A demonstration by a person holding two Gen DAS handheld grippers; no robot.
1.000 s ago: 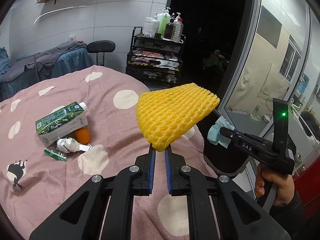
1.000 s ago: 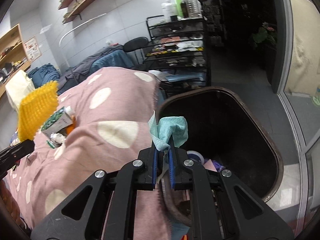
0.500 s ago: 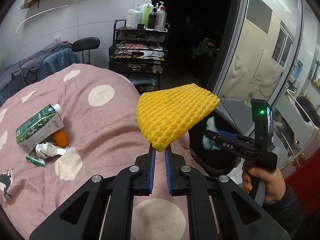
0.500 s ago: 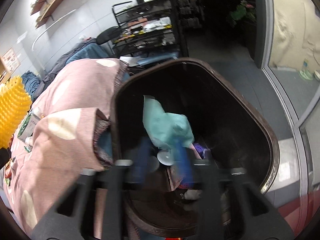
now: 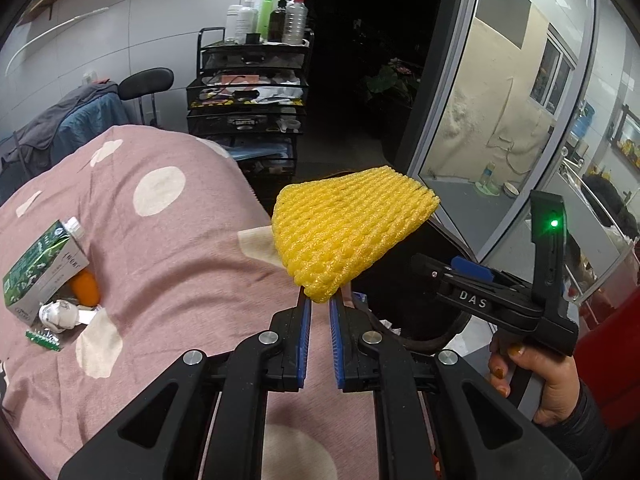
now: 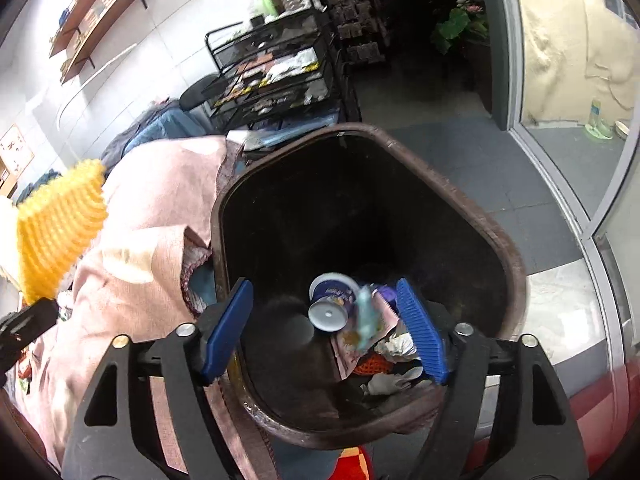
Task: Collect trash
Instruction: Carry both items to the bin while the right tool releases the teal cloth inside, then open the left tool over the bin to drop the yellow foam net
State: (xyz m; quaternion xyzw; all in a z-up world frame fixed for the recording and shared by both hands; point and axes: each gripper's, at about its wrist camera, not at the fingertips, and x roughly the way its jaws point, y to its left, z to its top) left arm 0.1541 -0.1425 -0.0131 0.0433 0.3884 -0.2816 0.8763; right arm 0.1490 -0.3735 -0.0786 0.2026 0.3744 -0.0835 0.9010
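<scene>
My left gripper (image 5: 319, 303) is shut on the tip of a yellow foam fruit net (image 5: 352, 232), held above the edge of the pink spotted table. The net also shows at the left of the right wrist view as the yellow net (image 6: 60, 232). My right gripper (image 6: 326, 320) hangs over the dark brown trash bin (image 6: 500, 240), its jaws opening wide with no pad on anything. A teal tissue (image 6: 366, 316), blurred, is falling free inside the bin among a plastic cup (image 6: 330, 300) and other waste. A green milk carton (image 5: 42, 268), an orange piece (image 5: 85, 287) and a crumpled white wrapper (image 5: 60, 314) lie on the table.
The pink tablecloth (image 5: 168, 248) hangs beside the bin. A black wire rack (image 5: 248, 92) with bottles stands behind, with a stool (image 5: 146, 80) next to it. Glass door panels (image 5: 500, 120) rise on the right. A hand (image 5: 548, 384) holds the right gripper.
The right gripper moved over the bin and opened; the teal tissue left its pads and dropped into the bin. The left gripper carried the yellow net toward the bin side.
</scene>
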